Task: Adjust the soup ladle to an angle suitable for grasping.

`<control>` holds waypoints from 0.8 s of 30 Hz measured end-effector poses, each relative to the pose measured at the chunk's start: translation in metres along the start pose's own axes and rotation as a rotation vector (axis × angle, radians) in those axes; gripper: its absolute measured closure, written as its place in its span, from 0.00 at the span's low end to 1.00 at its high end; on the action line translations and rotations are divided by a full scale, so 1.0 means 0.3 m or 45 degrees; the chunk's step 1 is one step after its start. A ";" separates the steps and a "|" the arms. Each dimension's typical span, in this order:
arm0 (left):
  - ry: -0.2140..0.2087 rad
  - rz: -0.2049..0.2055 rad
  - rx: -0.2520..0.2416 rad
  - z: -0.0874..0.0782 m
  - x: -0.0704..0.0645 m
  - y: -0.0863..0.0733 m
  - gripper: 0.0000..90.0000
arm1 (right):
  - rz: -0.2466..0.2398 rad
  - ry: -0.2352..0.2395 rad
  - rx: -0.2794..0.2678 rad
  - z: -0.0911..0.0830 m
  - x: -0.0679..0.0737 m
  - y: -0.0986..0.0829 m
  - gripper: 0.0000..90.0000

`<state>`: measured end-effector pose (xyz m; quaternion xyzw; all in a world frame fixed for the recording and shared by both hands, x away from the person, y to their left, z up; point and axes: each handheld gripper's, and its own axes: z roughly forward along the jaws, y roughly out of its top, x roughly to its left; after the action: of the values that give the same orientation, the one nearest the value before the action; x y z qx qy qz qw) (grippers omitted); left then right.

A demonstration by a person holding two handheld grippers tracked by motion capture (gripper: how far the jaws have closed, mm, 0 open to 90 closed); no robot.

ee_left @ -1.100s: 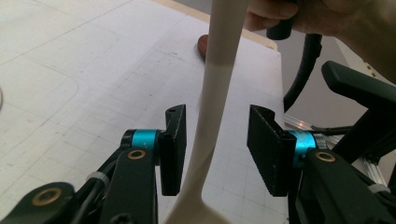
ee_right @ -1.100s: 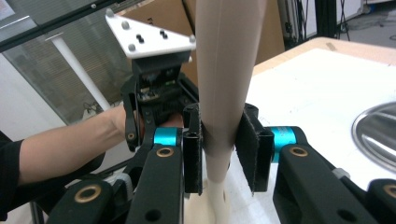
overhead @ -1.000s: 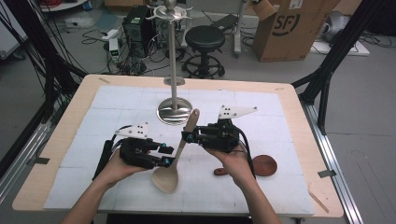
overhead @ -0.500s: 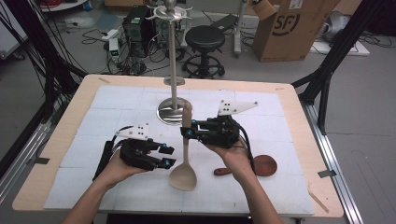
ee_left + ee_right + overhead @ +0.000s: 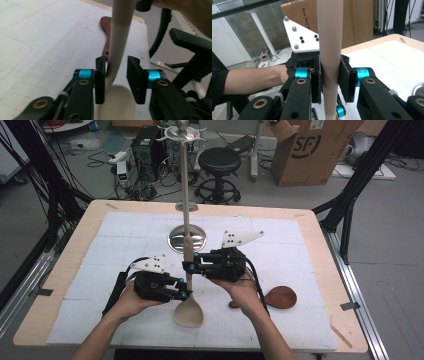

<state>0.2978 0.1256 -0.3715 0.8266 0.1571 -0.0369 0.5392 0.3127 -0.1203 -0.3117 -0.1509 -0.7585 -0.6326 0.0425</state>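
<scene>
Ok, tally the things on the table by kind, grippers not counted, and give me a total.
Pale spoon: 1
Dark wooden spoon: 1
Metal stand: 1
Total: 3

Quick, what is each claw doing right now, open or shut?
Left claw: open around the pale spoon, one jaw touching its neck.
Right claw: shut on the spoon's handle.
</scene>
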 end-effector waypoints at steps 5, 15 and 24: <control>0.029 0.028 0.004 0.000 -0.007 0.001 0.86 | 0.015 -0.005 -0.013 0.002 -0.001 -0.010 0.80; 0.047 0.028 0.012 -0.002 -0.001 0.001 0.87 | 0.016 -0.040 0.026 0.028 -0.009 -0.090 0.78; 0.047 0.029 0.005 -0.031 -0.005 0.002 0.77 | 0.015 -0.022 0.037 0.019 -0.023 -0.086 0.84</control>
<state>0.2955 0.1335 -0.3668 0.8299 0.1576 -0.0159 0.5349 0.3126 -0.1199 -0.3390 -0.1604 -0.7671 -0.6198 0.0418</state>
